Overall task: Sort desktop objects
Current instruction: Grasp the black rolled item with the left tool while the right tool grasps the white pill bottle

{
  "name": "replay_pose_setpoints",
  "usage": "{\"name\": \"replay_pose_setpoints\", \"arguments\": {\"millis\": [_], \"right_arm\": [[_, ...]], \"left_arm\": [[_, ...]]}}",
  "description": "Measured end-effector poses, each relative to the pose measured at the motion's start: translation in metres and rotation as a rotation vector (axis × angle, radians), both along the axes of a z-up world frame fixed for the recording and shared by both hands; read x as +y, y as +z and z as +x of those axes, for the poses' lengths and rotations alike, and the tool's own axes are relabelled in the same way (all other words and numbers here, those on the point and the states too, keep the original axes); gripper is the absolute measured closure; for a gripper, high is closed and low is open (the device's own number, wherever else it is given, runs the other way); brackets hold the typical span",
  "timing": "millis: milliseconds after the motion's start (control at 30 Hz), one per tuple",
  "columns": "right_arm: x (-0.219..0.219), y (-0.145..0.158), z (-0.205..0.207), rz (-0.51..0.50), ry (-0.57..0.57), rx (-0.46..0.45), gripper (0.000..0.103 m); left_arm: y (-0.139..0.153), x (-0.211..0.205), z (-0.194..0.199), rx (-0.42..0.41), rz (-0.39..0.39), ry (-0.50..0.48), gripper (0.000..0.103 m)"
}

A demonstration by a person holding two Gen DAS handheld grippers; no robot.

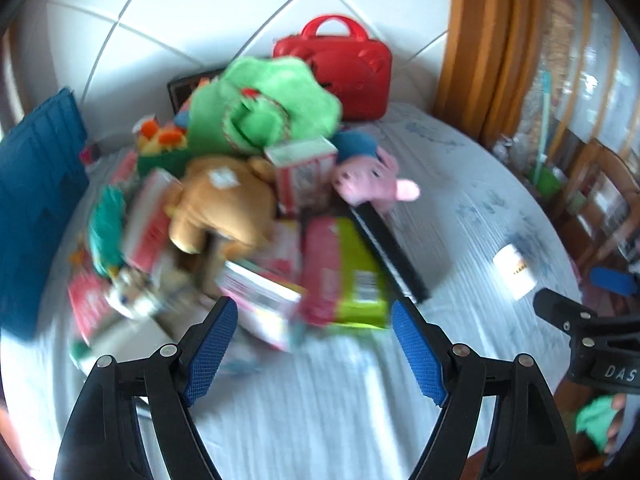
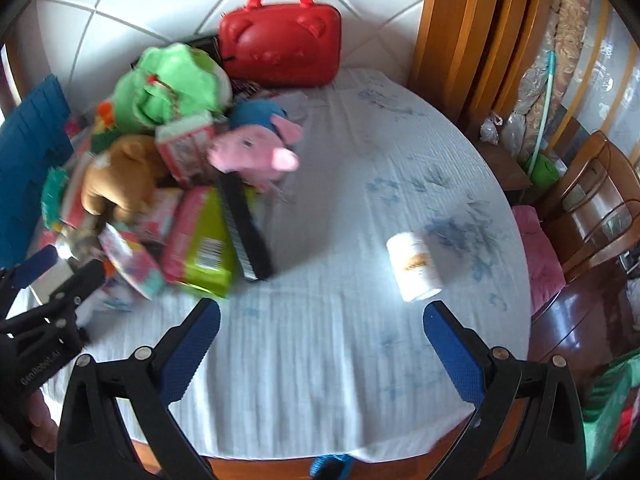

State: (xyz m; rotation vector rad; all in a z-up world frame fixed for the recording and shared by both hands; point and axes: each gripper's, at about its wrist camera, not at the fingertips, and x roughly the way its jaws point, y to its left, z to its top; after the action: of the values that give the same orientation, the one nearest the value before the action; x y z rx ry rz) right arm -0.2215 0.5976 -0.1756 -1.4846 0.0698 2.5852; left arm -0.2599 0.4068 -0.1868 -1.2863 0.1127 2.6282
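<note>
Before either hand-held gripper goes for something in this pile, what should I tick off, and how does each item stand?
1. Left hand-held gripper open, nothing held: ok.
2. Right hand-held gripper open, nothing held: ok.
3. White jar apart from the pile, free to approach: ok.
4. Pink pig plush on top, unobstructed: ok.
5. Sharp view of the boxes: not ok, motion blur.
6. Sorting destination visible: cannot tell.

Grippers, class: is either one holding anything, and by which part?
Nothing is held. The left gripper and right gripper are both open above the tablecloth.
</note>
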Motion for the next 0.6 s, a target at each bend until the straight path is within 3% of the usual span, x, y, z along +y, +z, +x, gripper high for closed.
{"name": "replay_pose_setpoints", "arguments": {"millis": [267,600], "right_arm": [[0.102,-0.047,-0.021,-0.042,0.018,-0.091,0.0],[0.13,-0.106,-0.07,-0.068,0.049,-0.147,0.0]], "left_arm": [[-0.048,0.082,0.002,-0.131,-0.014,0.079,0.023],[-0.088,0.128,-0.05,-0.168,-0.042,0.134,0.023]]}}
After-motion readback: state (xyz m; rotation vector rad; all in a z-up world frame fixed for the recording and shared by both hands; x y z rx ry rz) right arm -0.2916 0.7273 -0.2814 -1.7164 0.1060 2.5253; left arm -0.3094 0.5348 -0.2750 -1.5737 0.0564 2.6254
